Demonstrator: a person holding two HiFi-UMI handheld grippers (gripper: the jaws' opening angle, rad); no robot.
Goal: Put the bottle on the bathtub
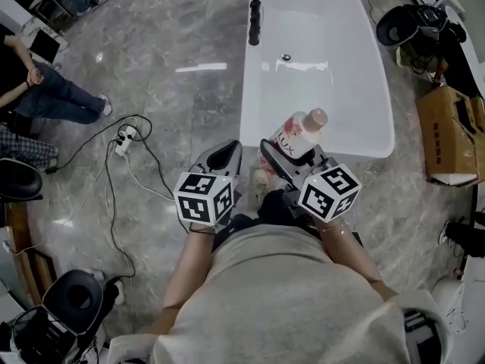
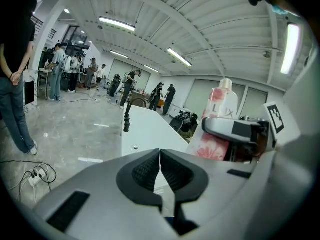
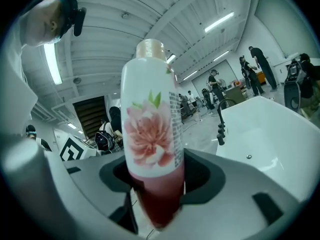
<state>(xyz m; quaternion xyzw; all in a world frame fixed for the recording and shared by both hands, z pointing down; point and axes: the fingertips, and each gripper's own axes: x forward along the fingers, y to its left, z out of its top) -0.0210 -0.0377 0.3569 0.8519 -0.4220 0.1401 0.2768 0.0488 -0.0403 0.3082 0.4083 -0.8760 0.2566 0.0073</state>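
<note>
so the right gripper (image 3: 157, 181) is clamping the bottle (image 3: 151, 126) by its lower, reddish part, jaws standing pretty wide with the pads pressing on both sides of it. the bottle is white up top with a pink flower print and a pale gold cap, and it's standing roughly upright in the right gripper view, base poking down just past the jaws. in the head view it's leaning cap-first toward the near end of the bathtub (image 1: 364, 74) and overlapping the near rim in the picture, but it's being carried in the jaws, not sitting on the tub. the left gripper (image 2: 160, 168) is just beside the right one on its left, jaws pressed together with nothing between them, and it's pointing toward the tub's near left corner. the marker cubes (image 1: 203, 198) on both grippers are showing close in front of the person's body. a black faucet (image 1: 255, 10) is standing at the tub's far left edge, and the tub is looking empty and white inside. off to the left a power strip (image 1: 125, 135) with trailing cables is lying on the grey marble floor (image 1: 189, 51), a seated person (image 1: 45, 97) is at the left edge, and a cardboard box (image 1: 447, 131) is sitting to the right of the tub.
</note>
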